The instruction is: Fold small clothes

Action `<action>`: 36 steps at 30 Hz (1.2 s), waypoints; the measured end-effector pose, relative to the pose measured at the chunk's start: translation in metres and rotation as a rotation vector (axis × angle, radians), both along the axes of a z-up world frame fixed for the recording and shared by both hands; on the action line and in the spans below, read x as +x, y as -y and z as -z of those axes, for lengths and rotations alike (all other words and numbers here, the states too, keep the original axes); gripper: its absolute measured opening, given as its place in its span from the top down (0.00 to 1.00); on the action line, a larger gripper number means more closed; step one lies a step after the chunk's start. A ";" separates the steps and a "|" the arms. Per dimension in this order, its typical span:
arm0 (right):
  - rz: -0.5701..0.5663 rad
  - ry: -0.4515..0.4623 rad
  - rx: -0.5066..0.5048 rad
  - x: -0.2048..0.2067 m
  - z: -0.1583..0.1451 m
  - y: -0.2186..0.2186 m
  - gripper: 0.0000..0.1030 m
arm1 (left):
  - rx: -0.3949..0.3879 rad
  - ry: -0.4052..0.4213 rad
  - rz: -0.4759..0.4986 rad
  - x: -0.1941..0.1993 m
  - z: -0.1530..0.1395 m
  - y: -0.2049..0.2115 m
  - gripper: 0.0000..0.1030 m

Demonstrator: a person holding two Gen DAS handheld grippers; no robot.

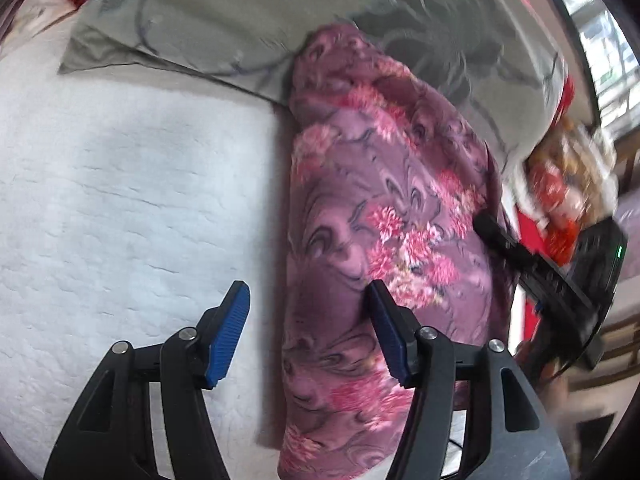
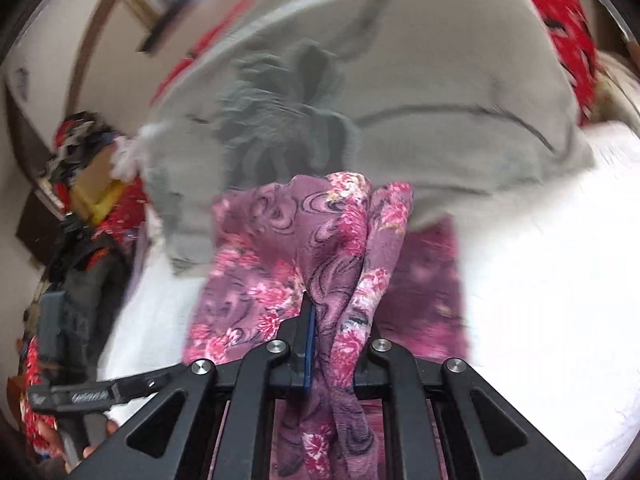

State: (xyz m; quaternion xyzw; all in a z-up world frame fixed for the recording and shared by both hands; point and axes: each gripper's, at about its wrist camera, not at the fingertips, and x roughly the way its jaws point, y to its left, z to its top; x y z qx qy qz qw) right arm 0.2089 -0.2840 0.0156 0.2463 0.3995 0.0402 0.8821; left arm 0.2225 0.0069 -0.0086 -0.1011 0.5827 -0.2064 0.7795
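A purple garment with pink flowers (image 1: 376, 216) hangs lifted above the white bed cover (image 1: 120, 208). My left gripper (image 1: 308, 320) is open, its blue pads wide apart, low beside the cloth's left edge and holding nothing. The right gripper (image 1: 520, 252) shows there at the cloth's right side. In the right wrist view my right gripper (image 2: 340, 344) is shut on a bunched fold of the garment (image 2: 352, 260), which drapes over and between its fingers. The rest of the cloth (image 2: 248, 280) spreads out behind.
A grey pillow with a dark flower print (image 1: 248, 12) lies behind the garment, also in the right wrist view (image 2: 420, 92). Red patterned fabric (image 2: 560, 20) lies beyond it. Cluttered items (image 2: 88, 184) stand off the bed's side.
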 end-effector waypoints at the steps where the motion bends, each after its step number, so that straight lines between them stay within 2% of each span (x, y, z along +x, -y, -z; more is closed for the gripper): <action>1: 0.011 -0.024 -0.007 0.003 0.006 0.003 0.90 | 0.032 0.016 0.007 -0.002 0.002 0.005 0.37; 3: 0.020 -0.075 -0.005 0.009 0.020 0.007 0.89 | 0.055 0.033 0.010 -0.004 0.003 0.007 0.35; 5: 0.036 -0.132 0.025 0.013 0.035 0.011 0.85 | 0.047 0.024 0.011 -0.006 0.000 0.003 0.35; 7: 0.047 -0.125 0.080 0.007 0.032 0.015 0.77 | 0.040 0.024 0.014 -0.010 -0.007 -0.004 0.35; 10: 0.026 -0.121 0.157 -0.015 0.023 0.025 0.71 | 0.029 0.046 0.025 -0.024 -0.016 -0.013 0.36; 12: -0.017 -0.122 0.193 -0.033 0.022 0.028 0.56 | 0.034 0.052 0.032 -0.036 -0.015 -0.015 0.35; 13: -0.027 -0.129 0.199 -0.039 0.023 0.027 0.54 | 0.039 0.048 0.037 -0.041 -0.012 -0.015 0.35; 16: -0.060 -0.183 0.237 -0.064 0.038 0.024 0.54 | 0.062 0.003 0.053 -0.058 0.000 -0.005 0.35; 17: -0.060 -0.188 0.240 -0.073 0.039 0.026 0.57 | 0.072 -0.009 0.059 -0.063 0.004 -0.003 0.35; 18: -0.070 -0.176 0.227 -0.079 0.035 0.023 0.76 | 0.089 -0.009 0.062 -0.066 0.007 -0.002 0.35; 19: -0.101 -0.145 0.210 -0.085 0.027 0.020 0.91 | 0.110 -0.007 0.065 -0.068 0.009 -0.001 0.35; 21: -0.111 -0.057 0.204 -0.098 0.011 0.013 0.90 | 0.135 0.009 0.072 -0.073 0.010 0.003 0.35; 22: -0.106 -0.051 0.201 -0.102 0.011 0.013 0.90 | 0.148 0.014 0.074 -0.074 0.011 0.005 0.35; 23: -0.099 -0.064 0.184 -0.105 0.015 0.012 0.90 | 0.161 0.016 0.077 -0.075 0.011 0.007 0.35; 26: -0.074 -0.199 0.100 -0.102 0.043 0.009 0.89 | 0.180 0.015 0.096 -0.077 0.007 0.018 0.36; 28: -0.054 -0.190 0.095 -0.102 0.034 0.010 0.82 | 0.161 0.046 0.103 -0.082 -0.003 0.016 0.36; 29: -0.035 -0.173 0.072 -0.102 0.024 0.010 0.80 | 0.147 0.071 0.097 -0.083 -0.009 0.013 0.36; 32: -0.001 -0.038 0.013 -0.099 -0.010 0.009 0.78 | 0.118 0.106 0.063 -0.073 -0.023 0.017 0.36; 34: -0.013 0.015 0.036 -0.084 -0.025 0.008 0.73 | 0.137 0.113 0.050 -0.062 -0.022 0.028 0.36; 36: -0.023 0.031 0.050 -0.070 -0.027 0.007 0.72 | 0.177 0.102 0.049 -0.053 -0.013 0.035 0.35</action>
